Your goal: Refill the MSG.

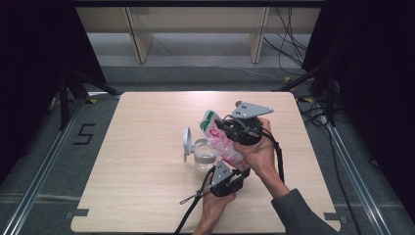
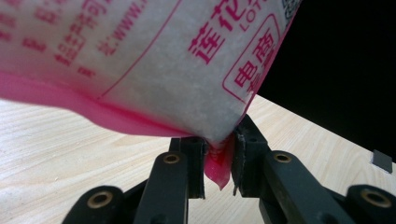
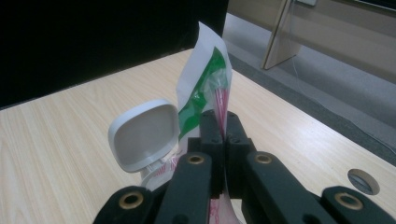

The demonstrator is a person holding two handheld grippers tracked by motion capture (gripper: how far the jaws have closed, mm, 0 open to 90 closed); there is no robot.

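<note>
A pink and white pouch (image 1: 222, 142) with a green strip at its top hangs tilted over the table, held between both grippers. My left gripper (image 2: 218, 151) is shut on the pouch's pink bottom corner (image 2: 217, 168); from above it sits near the front of the table (image 1: 238, 172). My right gripper (image 3: 223, 122) is shut on the pouch's upper edge (image 3: 205, 88), just below the green strip; in the high view it is above the left one (image 1: 224, 128). Beside the pouch stands a clear container (image 1: 204, 154) with its white flip lid (image 3: 144, 133) open.
The wooden table (image 1: 147, 147) has bare room to the left and at the back. A round hole (image 3: 363, 181) is set in the tabletop near its edge. Dark curtains and metal rails flank the table.
</note>
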